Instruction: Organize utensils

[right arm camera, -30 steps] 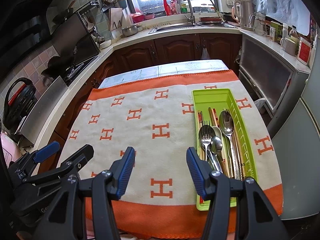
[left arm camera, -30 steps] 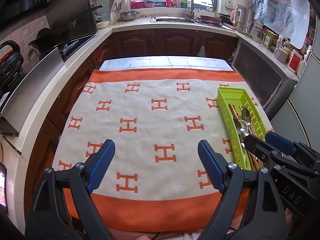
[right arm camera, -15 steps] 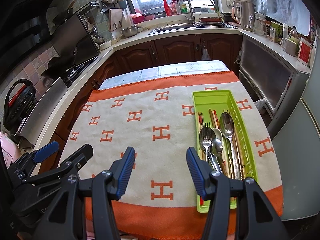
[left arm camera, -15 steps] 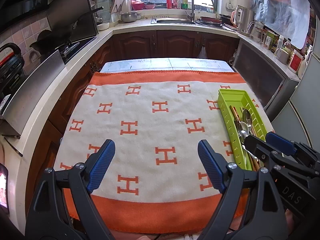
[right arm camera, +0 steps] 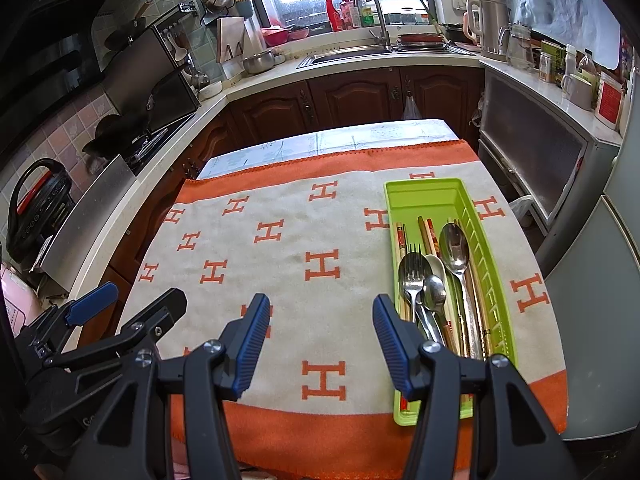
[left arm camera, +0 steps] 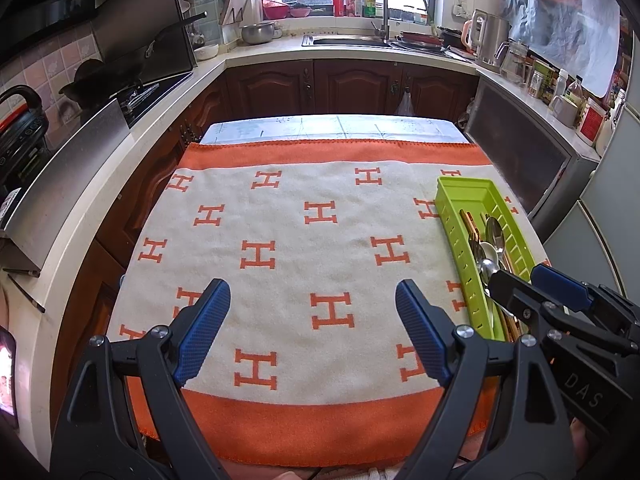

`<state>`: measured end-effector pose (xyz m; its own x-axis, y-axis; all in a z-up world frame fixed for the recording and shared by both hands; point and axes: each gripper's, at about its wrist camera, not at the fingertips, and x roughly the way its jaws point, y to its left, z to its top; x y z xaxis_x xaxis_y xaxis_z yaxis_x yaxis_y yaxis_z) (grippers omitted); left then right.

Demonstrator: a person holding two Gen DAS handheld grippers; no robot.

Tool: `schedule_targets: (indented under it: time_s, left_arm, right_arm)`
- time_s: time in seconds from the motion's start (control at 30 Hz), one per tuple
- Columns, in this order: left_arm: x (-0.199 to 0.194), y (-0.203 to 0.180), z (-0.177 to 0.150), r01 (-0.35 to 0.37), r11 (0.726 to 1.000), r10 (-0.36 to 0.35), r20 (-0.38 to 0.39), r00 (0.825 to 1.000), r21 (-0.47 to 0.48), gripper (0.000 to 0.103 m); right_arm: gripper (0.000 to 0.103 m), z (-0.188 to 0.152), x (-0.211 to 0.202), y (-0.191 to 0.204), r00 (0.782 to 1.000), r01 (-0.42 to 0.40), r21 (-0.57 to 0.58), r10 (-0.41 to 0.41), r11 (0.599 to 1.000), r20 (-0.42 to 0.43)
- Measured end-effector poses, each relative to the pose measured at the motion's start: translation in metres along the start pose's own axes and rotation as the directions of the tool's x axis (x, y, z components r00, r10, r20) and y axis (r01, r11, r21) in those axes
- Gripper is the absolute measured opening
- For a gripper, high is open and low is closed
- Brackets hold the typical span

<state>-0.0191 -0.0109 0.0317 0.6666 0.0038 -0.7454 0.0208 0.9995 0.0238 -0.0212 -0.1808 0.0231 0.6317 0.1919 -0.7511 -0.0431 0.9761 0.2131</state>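
A lime green utensil tray (right arm camera: 424, 192) (left arm camera: 464, 188) lies on the right side of the orange and cream towel (right arm camera: 280, 264) (left arm camera: 312, 248). Inside it lie a fork (right arm camera: 413, 276), two spoons (right arm camera: 455, 248), a small spoon (right arm camera: 434, 292) and chopsticks (right arm camera: 426, 232), handles toward me. My right gripper (right arm camera: 320, 312) hovers open and empty over the towel just left of the tray's near end. My left gripper (left arm camera: 312, 300) hangs open and empty over the towel's near middle. In the left wrist view the right gripper (left arm camera: 532, 284) covers the tray's near end.
The table stands in a U-shaped kitchen: a stove with pans (left arm camera: 120, 80) on the left, a sink (right arm camera: 348, 54) at the back, a kettle and jars (right arm camera: 492, 32) on the right counter. The towel's left and middle hold nothing.
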Motion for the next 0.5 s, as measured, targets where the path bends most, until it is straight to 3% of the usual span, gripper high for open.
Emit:
schedule_targets:
  time_s: [0.5]
  left_arm:
    - [0.0013, 0.0016, 0.0003, -0.001, 1.0, 0.001, -0.002, 1.0, 0.002, 0.083]
  right_arm:
    - [0.054, 0.0, 0.0025, 0.0027, 1.0, 0.002, 0.0, -0.002, 1.0, -0.005]
